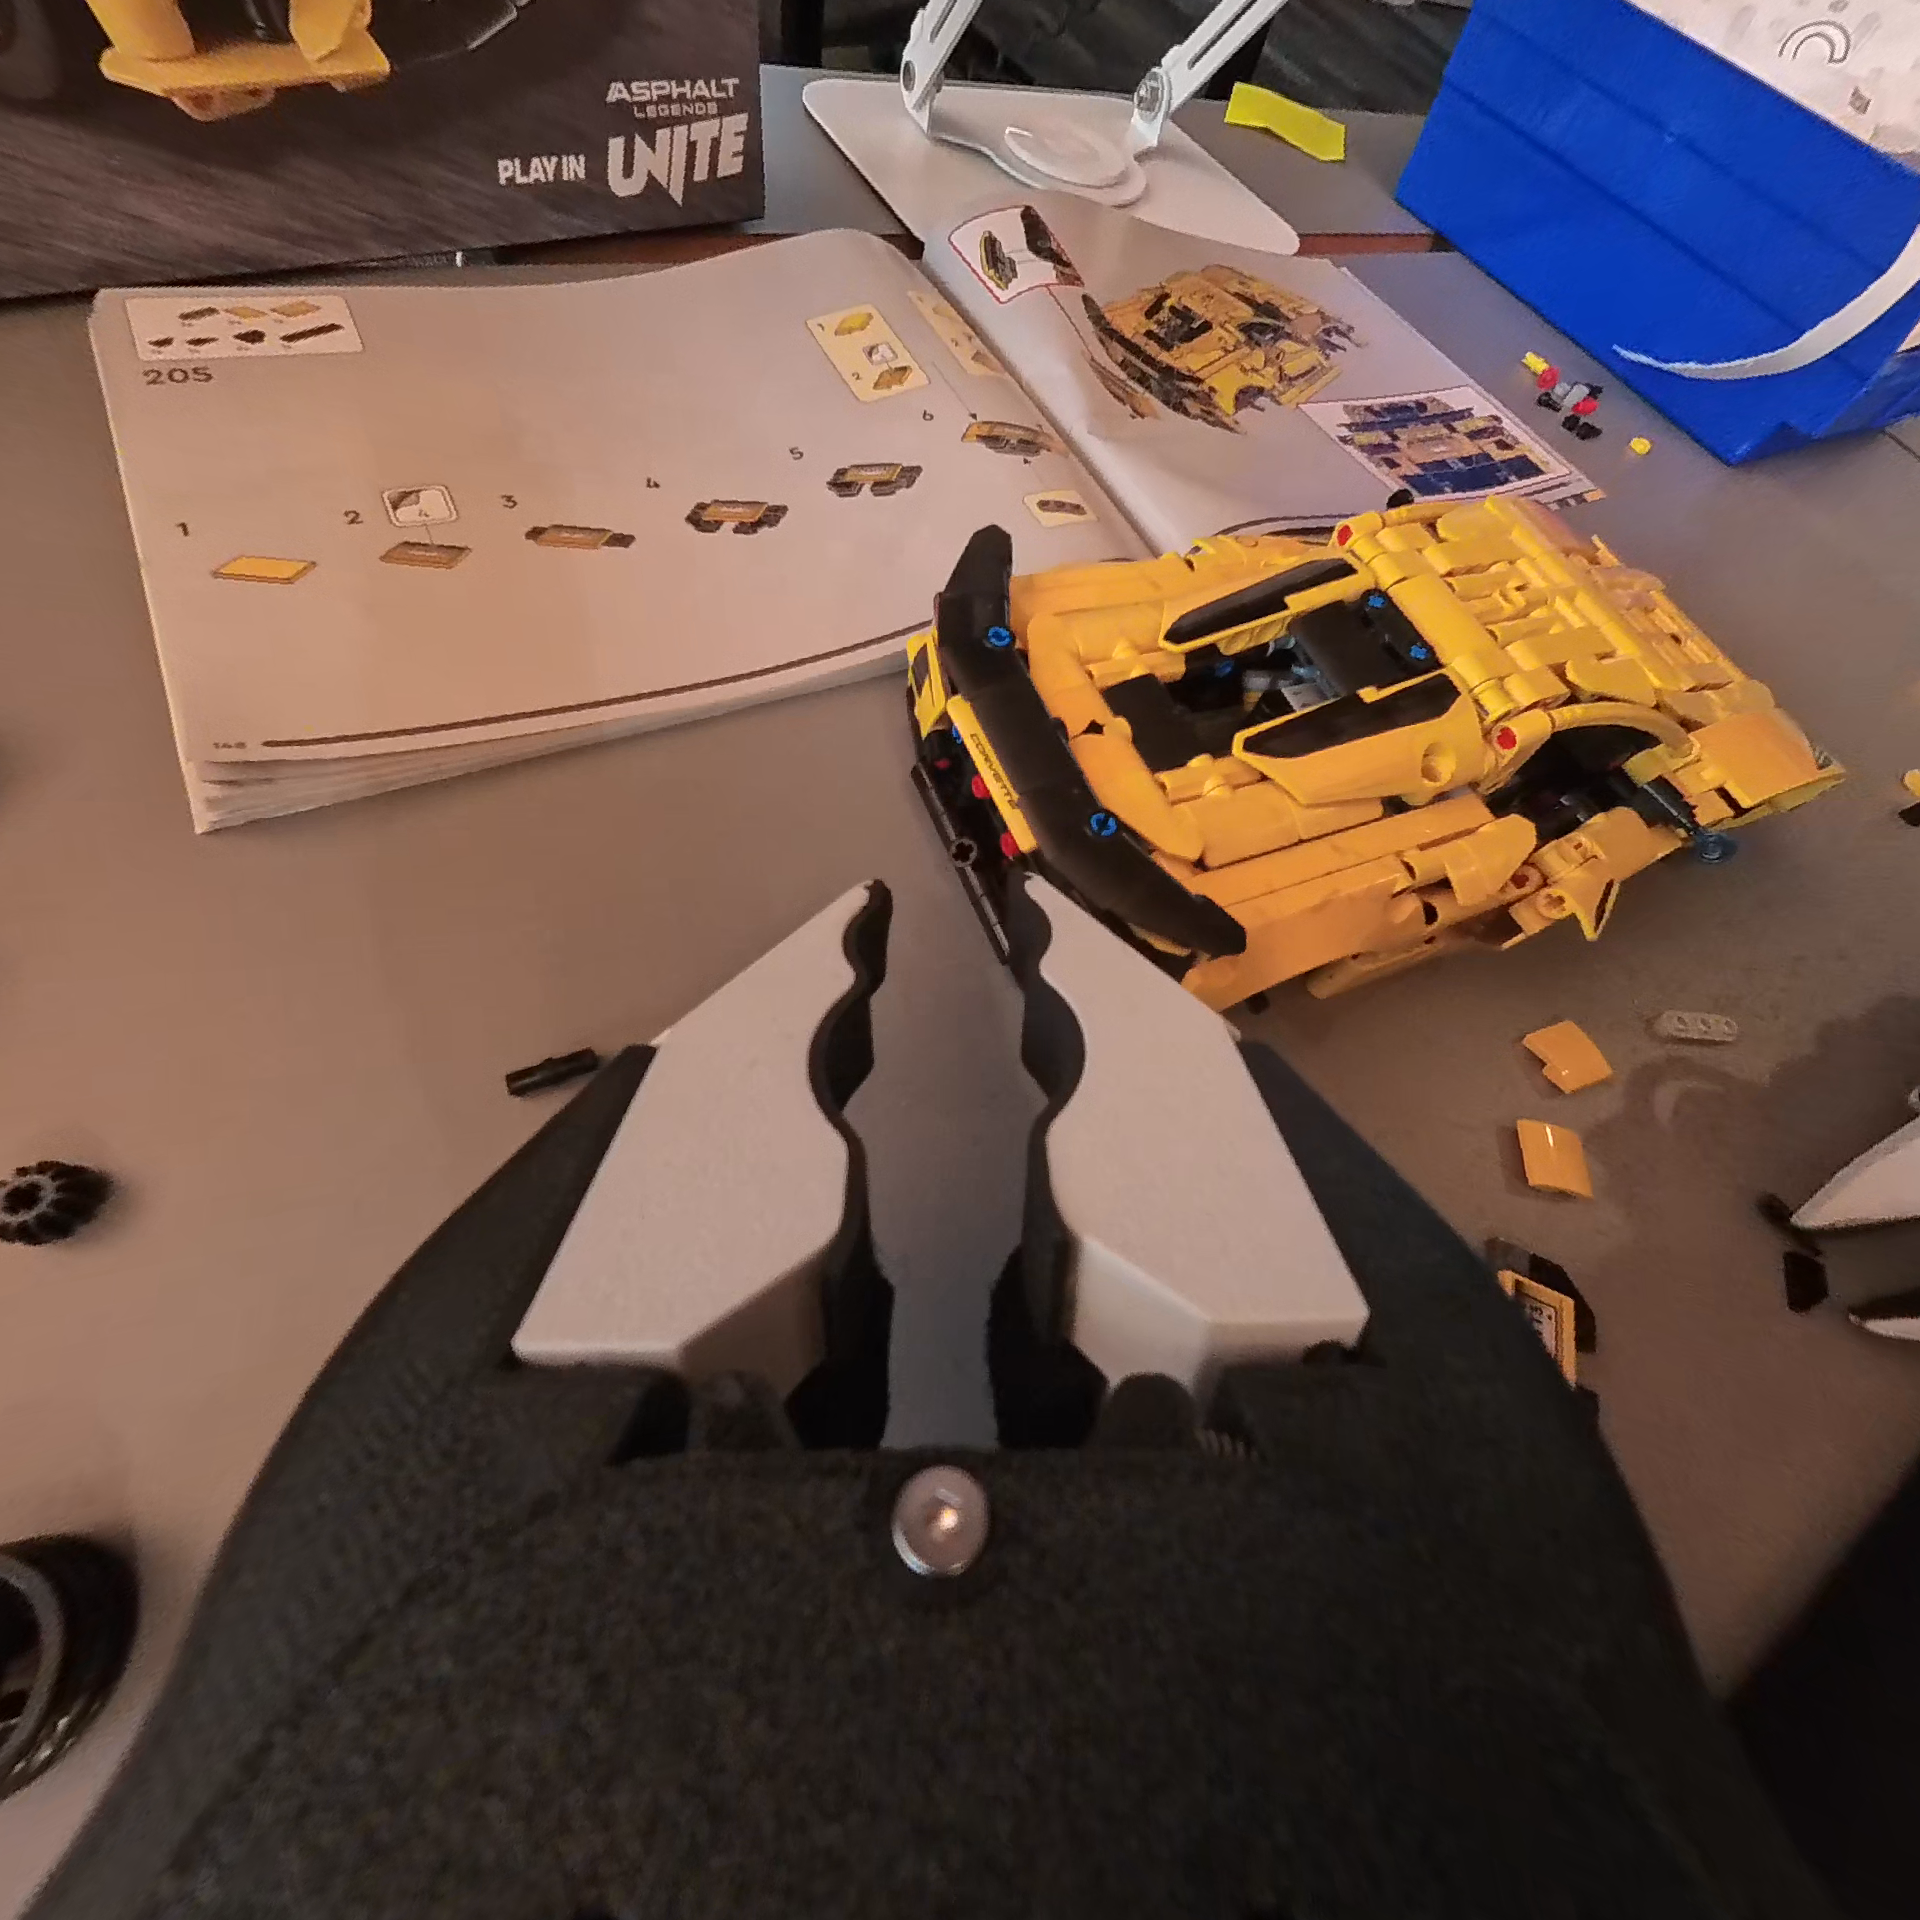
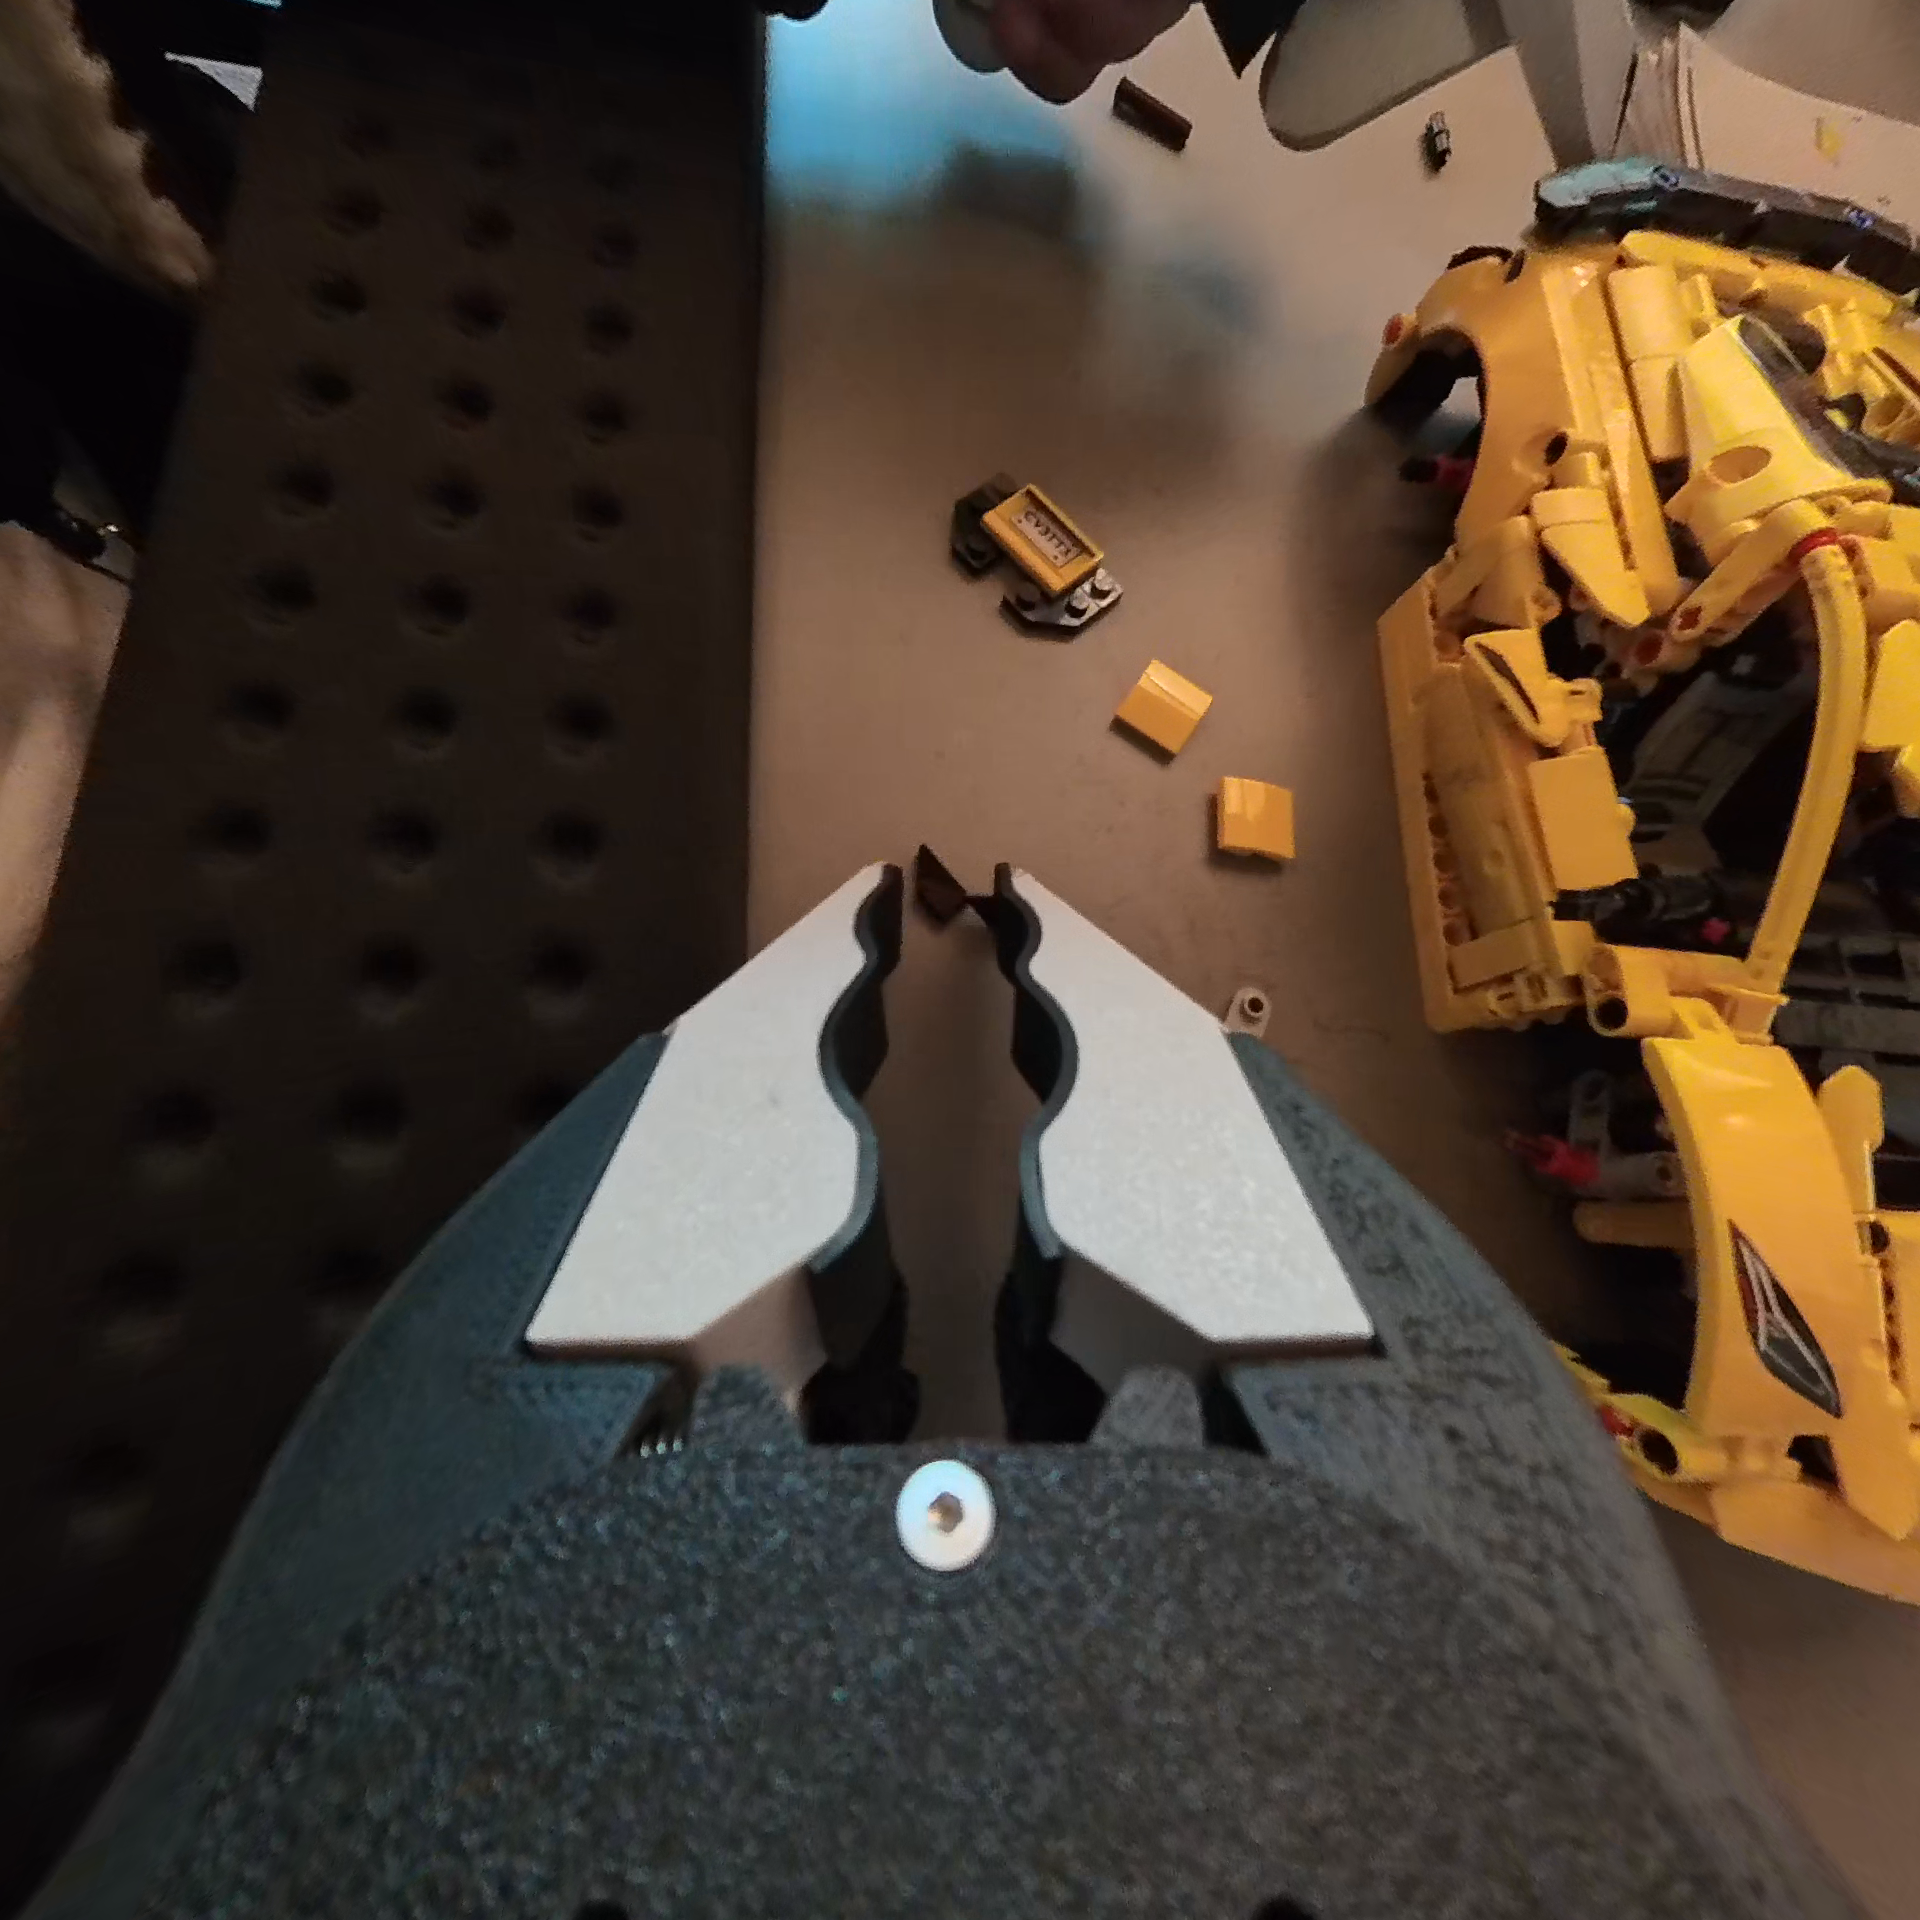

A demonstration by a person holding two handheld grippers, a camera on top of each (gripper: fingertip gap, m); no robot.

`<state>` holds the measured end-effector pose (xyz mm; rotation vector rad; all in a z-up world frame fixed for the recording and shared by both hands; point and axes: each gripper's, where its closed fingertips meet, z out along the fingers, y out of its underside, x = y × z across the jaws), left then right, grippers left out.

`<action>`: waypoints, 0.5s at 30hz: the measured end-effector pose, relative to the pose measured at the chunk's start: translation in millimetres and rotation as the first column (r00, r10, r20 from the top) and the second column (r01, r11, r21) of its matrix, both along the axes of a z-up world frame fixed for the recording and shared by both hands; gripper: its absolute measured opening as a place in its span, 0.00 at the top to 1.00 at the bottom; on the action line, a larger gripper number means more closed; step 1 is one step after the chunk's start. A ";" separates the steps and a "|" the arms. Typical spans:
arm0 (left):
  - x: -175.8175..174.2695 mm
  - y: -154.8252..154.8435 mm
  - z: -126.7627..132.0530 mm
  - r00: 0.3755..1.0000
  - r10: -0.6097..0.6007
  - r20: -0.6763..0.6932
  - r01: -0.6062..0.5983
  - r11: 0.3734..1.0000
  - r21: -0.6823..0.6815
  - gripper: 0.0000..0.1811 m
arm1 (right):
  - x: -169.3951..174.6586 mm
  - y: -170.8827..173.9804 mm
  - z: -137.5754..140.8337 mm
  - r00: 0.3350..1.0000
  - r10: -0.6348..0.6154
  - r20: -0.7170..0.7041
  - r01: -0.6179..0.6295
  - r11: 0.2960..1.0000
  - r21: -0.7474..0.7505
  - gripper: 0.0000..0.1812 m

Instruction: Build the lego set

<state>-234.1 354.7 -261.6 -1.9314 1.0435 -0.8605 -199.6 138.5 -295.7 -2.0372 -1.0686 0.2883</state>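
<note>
On table, two o'clock of left gripper (image 1: 951, 899): yellow lego car (image 1: 1351, 758) | both tongs apart, empty; right gripper (image 2: 945, 883) nearly touching small dark piece (image 2: 935, 883) | likely light, slippery: pinch its flat sides

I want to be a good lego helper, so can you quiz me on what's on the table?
1. True or false: the instruction booklet is shut.
2. In the right wrist view, how many loose square yellow tiles lie beside the yellow car? A one, B two, C five.
3. Fill in: the big bin past the booklet is ___.
Key: 1 false, it lies open. 2 B. 3 blue.
</note>
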 end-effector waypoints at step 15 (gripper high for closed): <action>1.0 -1.7 -2.2 1.000 -0.010 -0.009 0.010 1.000 -0.006 0.88 | -5.1 -2.6 -0.9 0.999 0.023 -0.030 -0.024 1.000 -0.016 0.90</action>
